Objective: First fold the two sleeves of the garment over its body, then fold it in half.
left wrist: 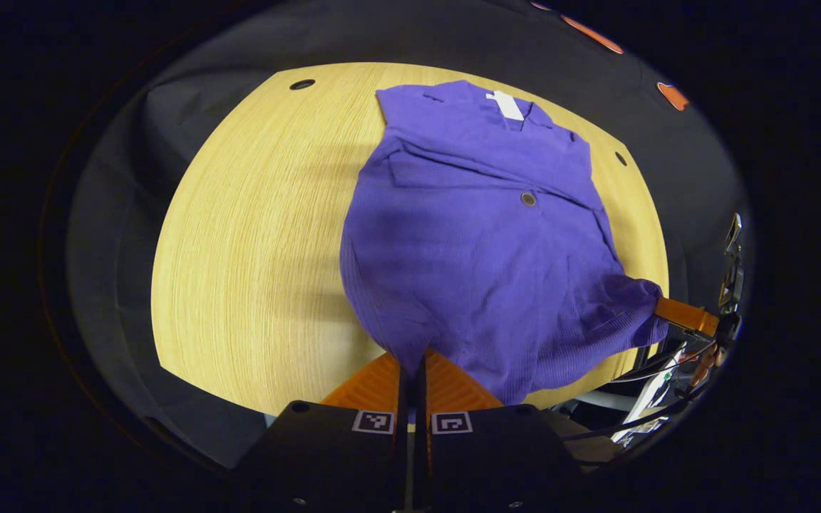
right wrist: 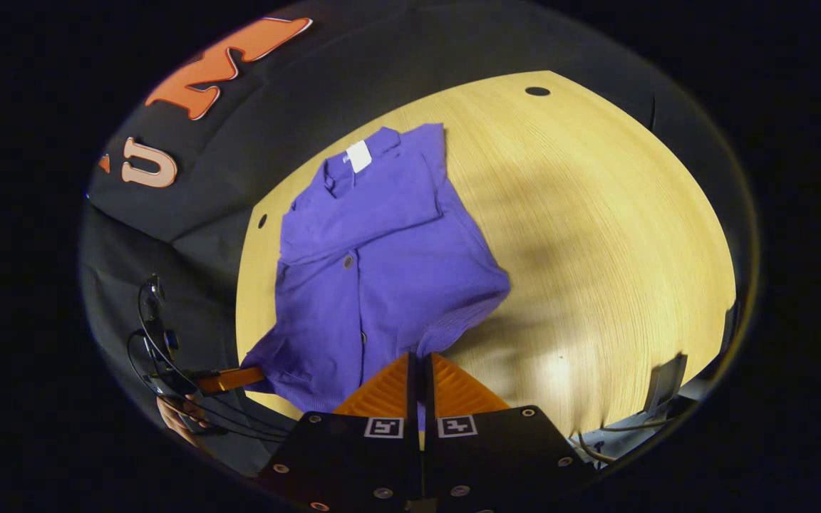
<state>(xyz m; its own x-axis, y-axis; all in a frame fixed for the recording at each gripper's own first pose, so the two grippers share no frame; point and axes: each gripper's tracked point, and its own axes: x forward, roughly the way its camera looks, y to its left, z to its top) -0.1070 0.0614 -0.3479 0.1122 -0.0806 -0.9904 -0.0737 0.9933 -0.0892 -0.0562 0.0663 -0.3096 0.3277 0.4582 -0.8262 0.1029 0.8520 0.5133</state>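
Note:
A purple garment lies on the round wooden table, collar and white label at the far end, both sleeves folded across its body. In the left gripper view my left gripper is shut on the near hem, which is raised off the table. My right gripper pinches the hem's other corner at the right. In the right gripper view the garment stretches away to the left. There my right gripper is shut on the hem, and my left gripper holds the far corner.
The table top stretches bare and wide to the right in the right gripper view. Small round holes sit near its far rim. Cables hang beyond the near edge. A hand holds the left gripper.

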